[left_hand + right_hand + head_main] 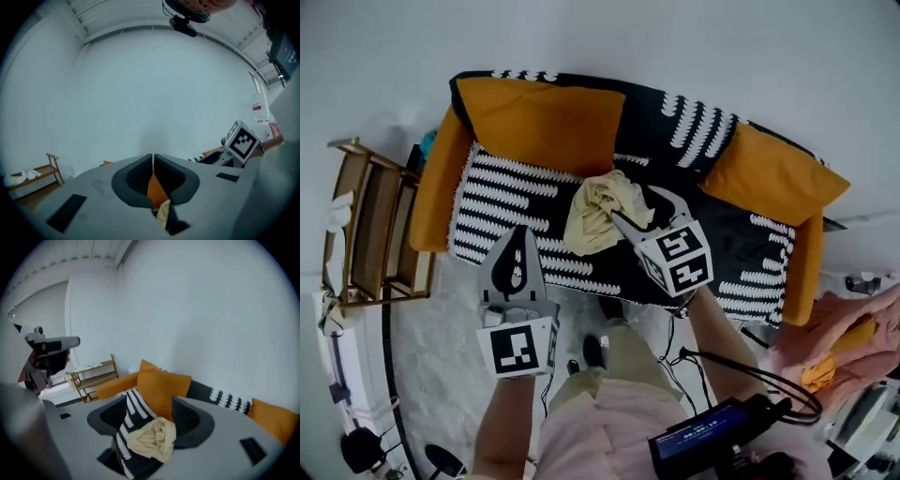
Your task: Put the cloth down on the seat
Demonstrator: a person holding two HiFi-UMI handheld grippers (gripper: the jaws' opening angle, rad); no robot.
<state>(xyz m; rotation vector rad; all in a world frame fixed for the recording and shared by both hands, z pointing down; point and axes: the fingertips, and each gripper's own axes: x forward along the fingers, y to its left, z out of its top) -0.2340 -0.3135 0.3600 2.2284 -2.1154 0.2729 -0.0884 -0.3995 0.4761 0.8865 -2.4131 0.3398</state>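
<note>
A crumpled cream cloth (598, 214) lies on the sofa seat (502, 211), which has a black-and-white pattern, in front of the left orange cushion (539, 122). My right gripper (647, 214) is at the cloth's right edge. It is open, its jaws spread wide. In the right gripper view the cloth (152, 439) sits low between the jaws of the right gripper (152, 413), resting on the seat. My left gripper (520, 236) hovers over the seat's front left, apart from the cloth. In its own view the left gripper (153, 159) is shut, with nothing held.
A second orange cushion (773, 173) leans at the sofa's right end. A wooden shelf (370, 225) stands to the left of the sofa. A pink fabric pile (853, 328) lies on the floor at the right. A handheld device (703, 436) with cables hangs near my legs.
</note>
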